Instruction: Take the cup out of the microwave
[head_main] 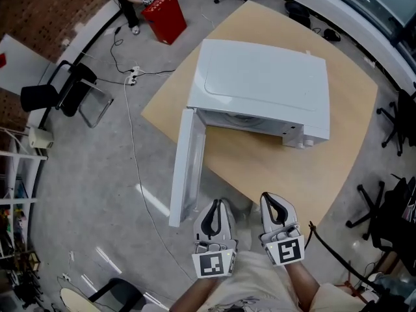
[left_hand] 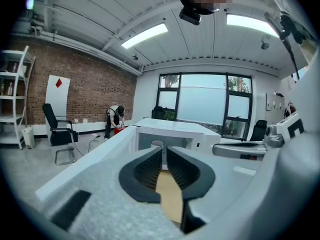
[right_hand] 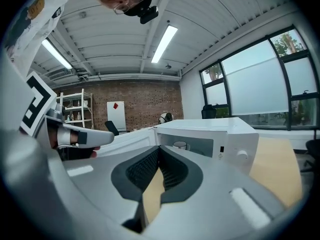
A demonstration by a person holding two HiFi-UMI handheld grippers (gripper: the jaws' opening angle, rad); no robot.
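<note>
Left gripper (left_hand: 164,150) and right gripper (right_hand: 159,150): jaws noted closed, nothing held. Both are held side by side at the near table (head_main: 305,181) edge. Cup (right_hand: 179,145) is seen inside the microwave (head_main: 260,90) beyond; door (head_main: 185,168) is swung open at left.

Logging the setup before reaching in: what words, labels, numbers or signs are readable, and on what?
No readable words or numbers.
On board by brick wall: red diamond sign, no text.
On microwave front: print too small to read.
On left hand-held gripper, right hand-held gripper: square markers, patterns only.
</note>
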